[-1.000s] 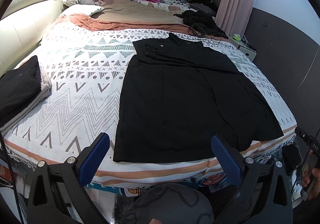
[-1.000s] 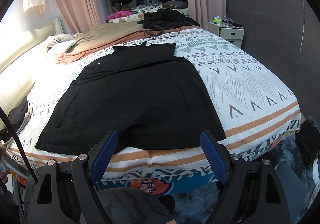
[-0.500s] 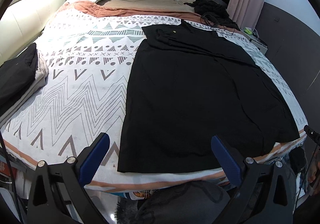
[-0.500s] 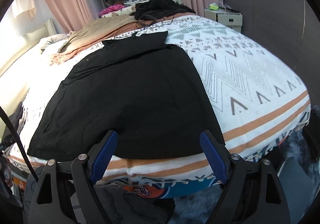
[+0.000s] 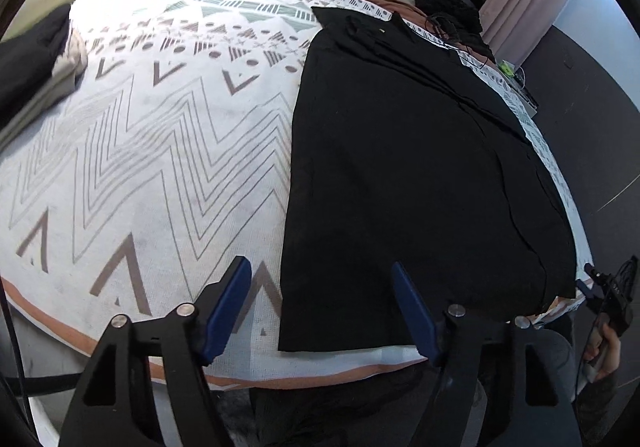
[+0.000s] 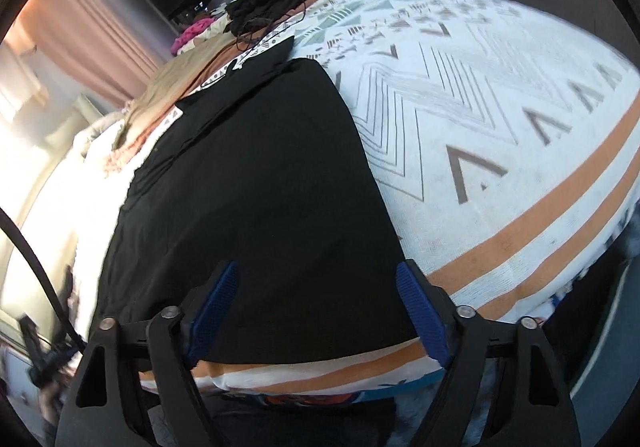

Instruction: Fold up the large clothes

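**Claws drop low over the black dress on the bed**

Claws are both much nearer to the bed than a second ago, and the room behind has slid up out of sight. The near hem of the black dress now fills more of each view.

The black dress lies flat and spread out on the white zigzag blanket. Its narrow top points to the far end of the bed and its wide bottom hem lies along the near edge. A few long creases run down its right half. A heap of dark clothes sits beyond the top of the dress.

The left claw tips down over the near left corner of the dress. Its blue pads are apart and closing in, with that corner under the gap, but they do not press on it. The right claw tips down over the near right corner. Its pads are also apart and closing in, with the hem under the gap and not pinched. In the left view, a hand holds the right claw's handle beside the bed.
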Tool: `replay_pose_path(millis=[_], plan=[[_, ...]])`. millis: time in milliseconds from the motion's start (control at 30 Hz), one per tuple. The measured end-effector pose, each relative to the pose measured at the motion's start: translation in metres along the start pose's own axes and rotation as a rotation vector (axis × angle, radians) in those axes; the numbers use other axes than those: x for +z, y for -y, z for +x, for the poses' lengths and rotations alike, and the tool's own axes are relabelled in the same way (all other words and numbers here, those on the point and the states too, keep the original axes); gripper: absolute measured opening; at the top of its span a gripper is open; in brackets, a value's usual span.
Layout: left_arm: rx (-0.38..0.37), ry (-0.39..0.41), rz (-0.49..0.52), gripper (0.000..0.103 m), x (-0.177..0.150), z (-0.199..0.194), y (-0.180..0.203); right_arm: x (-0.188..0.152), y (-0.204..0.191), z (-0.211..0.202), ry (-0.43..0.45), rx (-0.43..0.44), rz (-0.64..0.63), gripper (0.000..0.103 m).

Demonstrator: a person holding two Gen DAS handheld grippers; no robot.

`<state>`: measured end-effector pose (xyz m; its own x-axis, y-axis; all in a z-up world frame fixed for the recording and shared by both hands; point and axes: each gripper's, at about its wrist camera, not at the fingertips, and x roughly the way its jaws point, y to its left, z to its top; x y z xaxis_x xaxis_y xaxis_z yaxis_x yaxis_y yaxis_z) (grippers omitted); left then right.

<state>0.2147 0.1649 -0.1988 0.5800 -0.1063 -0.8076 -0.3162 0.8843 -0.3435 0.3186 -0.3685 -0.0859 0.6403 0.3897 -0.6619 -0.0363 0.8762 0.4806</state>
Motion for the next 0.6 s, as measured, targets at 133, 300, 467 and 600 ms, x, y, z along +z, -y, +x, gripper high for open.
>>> replay_pose_path(millis=[133, 300, 467, 600], plan=[[-0.049, -0.039, -0.038, 0.064, -0.006, 0.005, -0.009, 0.001, 0.017, 0.003, 0.000, 0.051, 0.065, 0.071], [-0.104, -0.078, -0.108, 0.059, -0.011, 0.004, -0.021, -0.002, 0.039, 0.001, -0.007, 0.156, 0.165, 0.070], [-0.232, -0.112, -0.252, 0.058, -0.017, 0.002, -0.039, -0.011, 0.064, 0.010, -0.048, 0.296, 0.278, 0.063], [-0.312, -0.120, -0.336, 0.058, -0.015, 0.012, -0.045, -0.015, 0.076, 0.018, -0.049, 0.349, 0.323, 0.063]])
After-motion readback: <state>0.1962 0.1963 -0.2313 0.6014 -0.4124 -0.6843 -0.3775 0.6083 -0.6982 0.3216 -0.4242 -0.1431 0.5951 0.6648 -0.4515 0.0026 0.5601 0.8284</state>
